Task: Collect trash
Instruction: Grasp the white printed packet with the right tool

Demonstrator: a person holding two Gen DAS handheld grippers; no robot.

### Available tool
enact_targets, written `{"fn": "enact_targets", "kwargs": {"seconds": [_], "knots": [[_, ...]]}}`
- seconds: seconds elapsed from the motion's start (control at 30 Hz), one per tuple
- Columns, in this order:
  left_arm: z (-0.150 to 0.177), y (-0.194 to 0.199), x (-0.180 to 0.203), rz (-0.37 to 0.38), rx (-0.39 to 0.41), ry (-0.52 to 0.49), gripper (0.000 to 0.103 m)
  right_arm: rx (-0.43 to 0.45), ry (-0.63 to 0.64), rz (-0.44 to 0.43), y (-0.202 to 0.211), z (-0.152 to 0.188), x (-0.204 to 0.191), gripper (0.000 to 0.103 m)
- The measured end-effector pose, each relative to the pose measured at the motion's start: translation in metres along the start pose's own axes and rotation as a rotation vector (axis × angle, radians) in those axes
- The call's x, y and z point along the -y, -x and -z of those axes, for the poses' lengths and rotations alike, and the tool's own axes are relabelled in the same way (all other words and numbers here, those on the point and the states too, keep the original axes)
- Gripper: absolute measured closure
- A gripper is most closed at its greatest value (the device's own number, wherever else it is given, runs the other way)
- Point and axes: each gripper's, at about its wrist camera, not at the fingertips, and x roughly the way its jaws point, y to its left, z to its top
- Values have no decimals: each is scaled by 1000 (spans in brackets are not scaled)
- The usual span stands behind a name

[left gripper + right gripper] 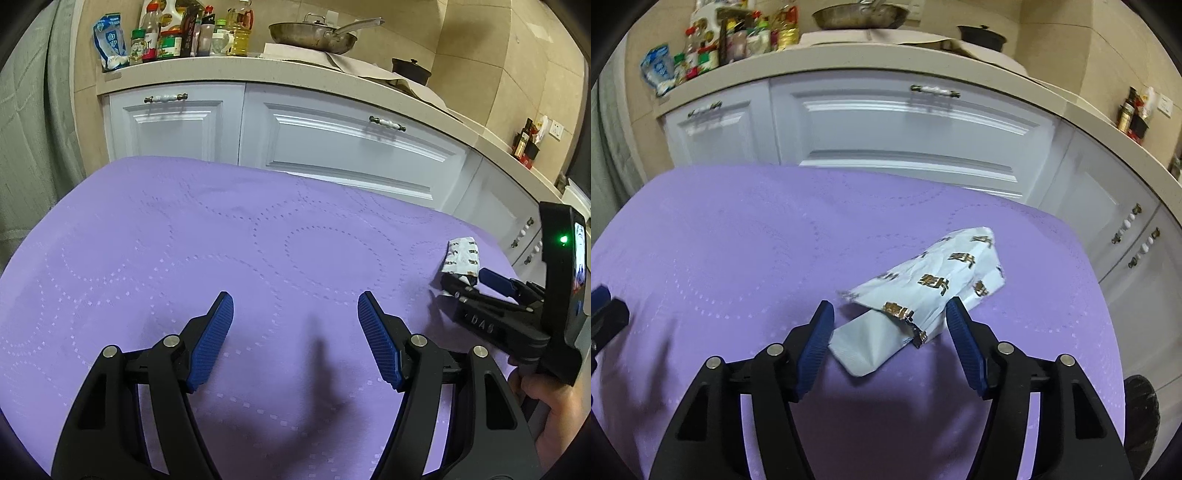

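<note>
1. The trash is an empty wrapper [925,284], white with dark printed characters. In the right wrist view it lies at centre, slightly right, on the purple tablecloth [738,236]; in the left wrist view it shows small at the right edge.
2. The right gripper [890,325] stands with its jaws open, one on each side of the wrapper's near end, not yet pinching it. Whether a pad touches the paper is hard to tell.
3. The left gripper [295,314] is also open and holds nothing, above bare cloth at the lower middle of its frame.
4. The wrapper looks very light, thin and crinkly, with a silvery torn flap at its near end. It probably crushes easily and may slide on the cloth.
5. The best hold seems to be the folded, thicker near end between the pads, rather than the loose flap, which could tear or slip out.
</note>
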Motion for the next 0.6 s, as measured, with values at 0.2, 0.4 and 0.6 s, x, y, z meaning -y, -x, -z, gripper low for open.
{"fn": "enact_targets", "kwargs": {"seconds": [0.2, 0.4, 0.6], "knots": [[0, -2, 1, 10, -4, -1, 35, 12, -92, -10, 2, -3, 24, 48], [1, -3, 4, 16, -8, -7, 35, 17, -143, 4, 4, -1, 42, 53], [2, -3, 7, 23, -10, -16, 35, 12, -192, 1, 5, 5, 60, 57]]}}
